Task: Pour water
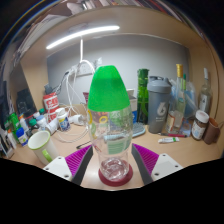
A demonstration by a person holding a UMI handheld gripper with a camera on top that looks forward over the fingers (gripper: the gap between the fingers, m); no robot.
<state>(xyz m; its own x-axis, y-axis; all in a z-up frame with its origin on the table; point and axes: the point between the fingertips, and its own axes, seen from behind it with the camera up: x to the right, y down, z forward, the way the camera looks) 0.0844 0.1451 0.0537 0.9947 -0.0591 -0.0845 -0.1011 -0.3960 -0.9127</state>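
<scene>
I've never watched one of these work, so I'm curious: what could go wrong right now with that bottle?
The clear bottle with the green cap sits between the gripper fingers, so a loose squeeze might let it slip. The cap looks on, so no water would pour yet. The crowded bottles behind could be knocked when it tilts.

Bottle base: the foot of the clear green-capped bottle (110, 125) sits low between the fingers, its contact with the purple pads (146, 157) not resolvable.
Gripper (112, 165): only the finger ends show; the body is cut off below.
Bottle label: print too small to read.
Behind the bottle: part of the table (60, 165) and back clutter is hidden by it.
Left clutter (45, 110): small packages and containers, too small and crowded to identify.
Right jars (200, 125): contents indistinct.
</scene>
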